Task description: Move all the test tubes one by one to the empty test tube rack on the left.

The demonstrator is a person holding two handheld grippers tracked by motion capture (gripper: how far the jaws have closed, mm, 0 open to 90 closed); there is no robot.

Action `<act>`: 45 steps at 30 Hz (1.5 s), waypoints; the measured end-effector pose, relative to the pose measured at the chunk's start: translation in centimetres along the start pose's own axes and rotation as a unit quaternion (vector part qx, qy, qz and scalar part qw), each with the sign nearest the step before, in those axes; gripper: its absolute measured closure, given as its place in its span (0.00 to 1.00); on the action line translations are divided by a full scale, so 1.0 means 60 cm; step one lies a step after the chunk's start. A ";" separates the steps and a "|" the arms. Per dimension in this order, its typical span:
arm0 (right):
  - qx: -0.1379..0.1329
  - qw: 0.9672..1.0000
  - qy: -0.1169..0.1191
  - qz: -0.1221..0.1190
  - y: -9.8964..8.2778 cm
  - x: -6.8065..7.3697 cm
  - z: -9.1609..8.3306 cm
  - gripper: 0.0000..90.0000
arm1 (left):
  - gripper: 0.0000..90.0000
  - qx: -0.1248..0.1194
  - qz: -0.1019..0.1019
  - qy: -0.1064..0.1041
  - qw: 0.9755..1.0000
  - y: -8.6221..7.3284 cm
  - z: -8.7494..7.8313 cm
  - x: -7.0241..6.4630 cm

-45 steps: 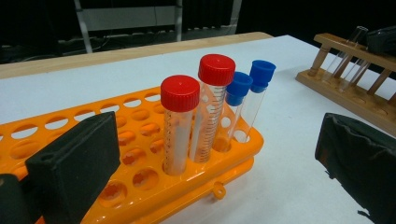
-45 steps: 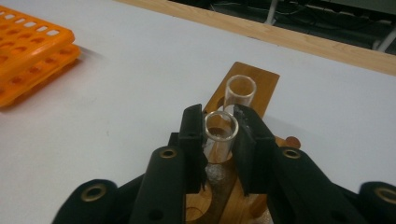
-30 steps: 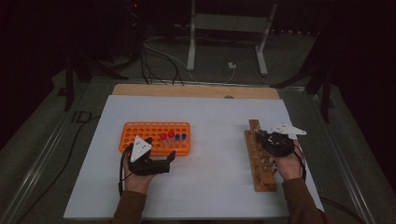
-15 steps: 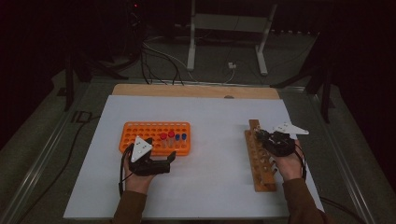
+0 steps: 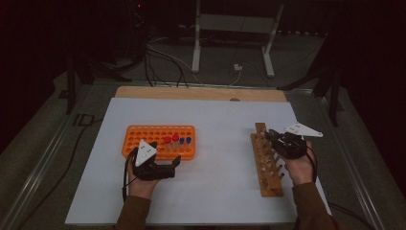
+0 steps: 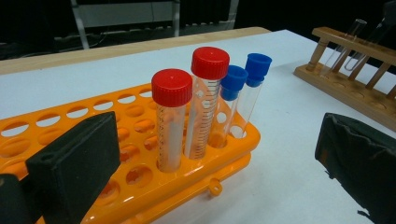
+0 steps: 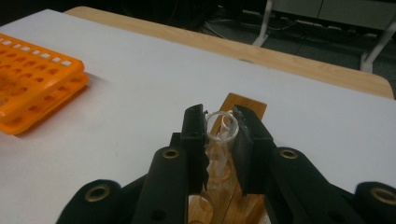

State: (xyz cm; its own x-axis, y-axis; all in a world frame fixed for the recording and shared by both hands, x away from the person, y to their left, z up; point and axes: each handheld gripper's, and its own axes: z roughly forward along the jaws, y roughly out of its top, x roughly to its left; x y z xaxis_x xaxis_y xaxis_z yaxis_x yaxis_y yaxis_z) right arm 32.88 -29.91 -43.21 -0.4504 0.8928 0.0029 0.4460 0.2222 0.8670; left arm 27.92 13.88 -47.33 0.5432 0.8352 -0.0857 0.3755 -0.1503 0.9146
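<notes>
right hand-held gripper [image 7: 219, 135]: near right of the surface [image 5: 225, 124], over the wooden rack [image 5: 265, 160]; jaws clamped on the rim of a clear glass tube [image 7: 220, 128]
glass tube: upright between the pads, lower part down at the wooden rack; whether it sits in a hole, cannot tell
wooden rack: right side, runs near to far, just left of the right hand [image 5: 299, 167]
left hand-held gripper [image 6: 219, 168]: near left, jaws wide apart, nothing between them, just in front of the orange rack [image 6: 140, 177]
orange rack: left of centre, just beyond the left hand-held gripper; two red-capped tubes [image 6: 172, 119] and two blue-capped tubes [image 6: 243, 93] upright at its right end
</notes>
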 end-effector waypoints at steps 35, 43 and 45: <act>-0.025 0.997 0.065 -0.035 0.039 0.060 -0.030 0.84 | 0.01 -0.025 0.050 -0.028 0.998 0.041 -0.001 -0.060; -0.022 0.993 0.101 -0.049 0.042 0.103 -0.019 0.84 | 0.04 -0.014 0.078 -0.067 0.995 0.057 0.031 -0.113; -0.021 0.992 0.108 -0.054 0.042 0.114 -0.017 0.84 | 0.05 -0.013 0.081 -0.076 0.994 0.060 0.040 -0.124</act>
State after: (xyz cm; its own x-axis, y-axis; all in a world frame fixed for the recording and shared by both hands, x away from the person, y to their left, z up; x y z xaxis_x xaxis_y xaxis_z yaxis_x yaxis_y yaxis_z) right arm 30.15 -23.65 -40.52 -0.6514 0.7586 0.0116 0.3557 0.2918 0.8879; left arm 27.05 5.82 -44.34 0.7024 0.7117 0.0067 0.2561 -0.2615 0.9306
